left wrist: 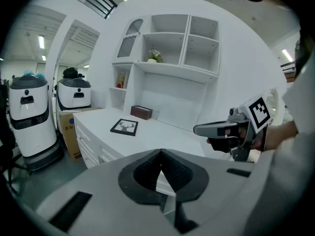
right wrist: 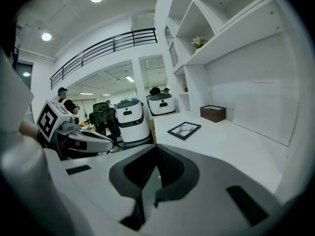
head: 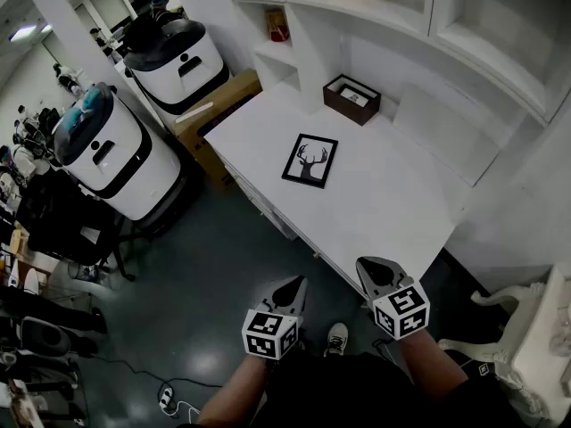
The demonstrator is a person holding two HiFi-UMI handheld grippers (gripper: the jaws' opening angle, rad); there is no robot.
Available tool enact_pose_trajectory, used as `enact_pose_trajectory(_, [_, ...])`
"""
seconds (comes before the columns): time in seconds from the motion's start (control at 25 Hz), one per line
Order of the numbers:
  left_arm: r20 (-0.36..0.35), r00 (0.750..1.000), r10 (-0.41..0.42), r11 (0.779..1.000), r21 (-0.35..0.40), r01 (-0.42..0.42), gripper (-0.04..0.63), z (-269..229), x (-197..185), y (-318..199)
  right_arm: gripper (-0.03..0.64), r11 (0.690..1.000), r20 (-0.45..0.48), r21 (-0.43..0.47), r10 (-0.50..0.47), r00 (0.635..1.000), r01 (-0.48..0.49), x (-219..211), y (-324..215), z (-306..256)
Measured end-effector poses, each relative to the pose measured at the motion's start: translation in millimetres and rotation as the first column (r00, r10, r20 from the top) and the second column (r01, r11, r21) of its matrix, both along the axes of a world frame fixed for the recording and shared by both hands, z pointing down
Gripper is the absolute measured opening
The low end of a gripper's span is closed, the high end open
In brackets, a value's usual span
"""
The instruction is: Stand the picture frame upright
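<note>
A black picture frame [head: 310,160] with a deer print lies flat on the white desk [head: 393,212], towards its far left part. The same picture frame [left wrist: 124,127] shows small in the left gripper view, and the picture frame [right wrist: 184,130] lies ahead in the right gripper view. Both grippers hang near the person, short of the desk's near edge. My left gripper [head: 289,291] is shut and holds nothing. My right gripper [head: 378,273] is shut too, empty, just over the desk's near corner. Each gripper sees the other: right gripper [left wrist: 203,130], left gripper [right wrist: 109,145].
A dark brown open box [head: 351,99] stands at the desk's back by the white shelving [head: 375,12]. Two white robot units [head: 111,154] and a cardboard box [head: 210,114] stand on the floor left of the desk. A white chair [head: 526,346] is at the right.
</note>
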State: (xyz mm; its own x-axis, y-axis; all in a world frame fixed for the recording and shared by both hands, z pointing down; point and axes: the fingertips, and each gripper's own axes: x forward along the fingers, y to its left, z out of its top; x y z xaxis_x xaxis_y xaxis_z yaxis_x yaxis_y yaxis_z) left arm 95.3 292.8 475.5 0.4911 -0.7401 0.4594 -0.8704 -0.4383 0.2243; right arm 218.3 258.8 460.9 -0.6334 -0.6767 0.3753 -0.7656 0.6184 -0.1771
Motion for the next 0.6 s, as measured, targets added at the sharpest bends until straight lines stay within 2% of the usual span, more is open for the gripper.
enact_pose_trajectory(0.6, [0.0,1.0,0.001,1.0,-0.002,-0.001,0.006,-1.8,-0.8,-2.0,0.003,1.0,0.008,0.002,-0.008,1.0,0.008,-5.4,0.2,-0.3])
